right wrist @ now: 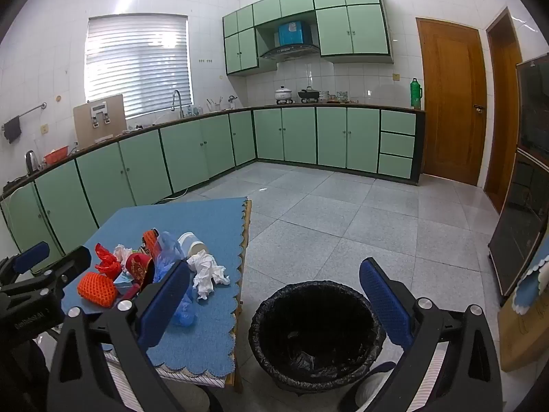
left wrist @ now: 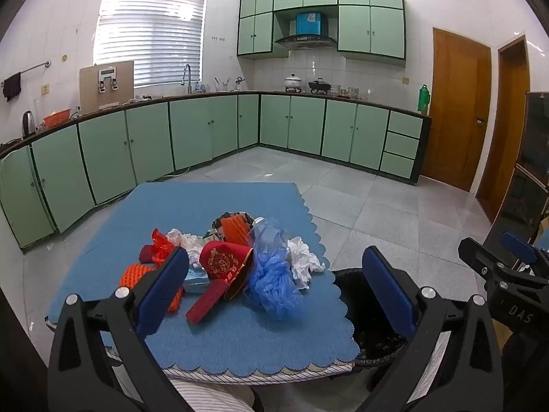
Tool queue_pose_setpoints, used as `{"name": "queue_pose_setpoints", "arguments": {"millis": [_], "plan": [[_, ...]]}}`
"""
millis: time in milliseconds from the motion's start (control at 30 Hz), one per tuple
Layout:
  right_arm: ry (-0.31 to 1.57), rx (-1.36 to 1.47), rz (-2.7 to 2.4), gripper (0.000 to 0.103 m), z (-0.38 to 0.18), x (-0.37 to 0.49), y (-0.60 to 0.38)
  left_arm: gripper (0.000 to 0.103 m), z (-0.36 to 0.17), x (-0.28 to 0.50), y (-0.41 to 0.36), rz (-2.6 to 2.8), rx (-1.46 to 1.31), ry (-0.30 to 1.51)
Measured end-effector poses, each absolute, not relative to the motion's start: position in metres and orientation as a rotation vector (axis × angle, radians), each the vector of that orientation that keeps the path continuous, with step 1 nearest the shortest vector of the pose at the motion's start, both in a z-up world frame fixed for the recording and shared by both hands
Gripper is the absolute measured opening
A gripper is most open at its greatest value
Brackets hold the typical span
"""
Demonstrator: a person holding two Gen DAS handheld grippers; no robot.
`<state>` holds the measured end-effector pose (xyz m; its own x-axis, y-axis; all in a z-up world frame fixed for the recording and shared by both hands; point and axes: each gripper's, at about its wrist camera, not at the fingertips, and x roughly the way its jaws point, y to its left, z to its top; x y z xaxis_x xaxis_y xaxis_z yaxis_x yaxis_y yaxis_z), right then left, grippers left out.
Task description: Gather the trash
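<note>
A pile of trash lies on the blue-clothed table (left wrist: 212,340): a blue plastic bag (left wrist: 274,274), crumpled white tissue (left wrist: 303,262), a red round box (left wrist: 224,262), orange foam netting (left wrist: 135,274) and red wrapping (left wrist: 161,250). My left gripper (left wrist: 274,285) is open and empty, held above the pile's near side. My right gripper (right wrist: 274,295) is open and empty, above the black-lined trash bin (right wrist: 315,333) on the floor right of the table. The pile also shows in the right wrist view, with the tissue (right wrist: 207,273) and orange netting (right wrist: 96,288).
Green kitchen cabinets (left wrist: 192,130) run along the far walls. Wooden doors (left wrist: 456,106) stand at the right. A dark glass-fronted cabinet (right wrist: 525,213) is at the far right. Grey tiled floor (right wrist: 336,213) lies beyond the table.
</note>
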<state>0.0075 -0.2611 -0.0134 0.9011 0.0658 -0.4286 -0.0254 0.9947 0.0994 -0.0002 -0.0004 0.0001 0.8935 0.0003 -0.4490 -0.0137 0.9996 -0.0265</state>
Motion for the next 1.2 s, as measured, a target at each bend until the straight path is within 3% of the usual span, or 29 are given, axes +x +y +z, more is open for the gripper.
{"name": "queue_pose_setpoints", "arguments": {"millis": [1200], "plan": [[0.441,0.103,0.048,0.097,-0.0172,0.0106,-0.2623,0.098,0.0005,0.0001,0.0013,0.011,-0.027,0.464]]}}
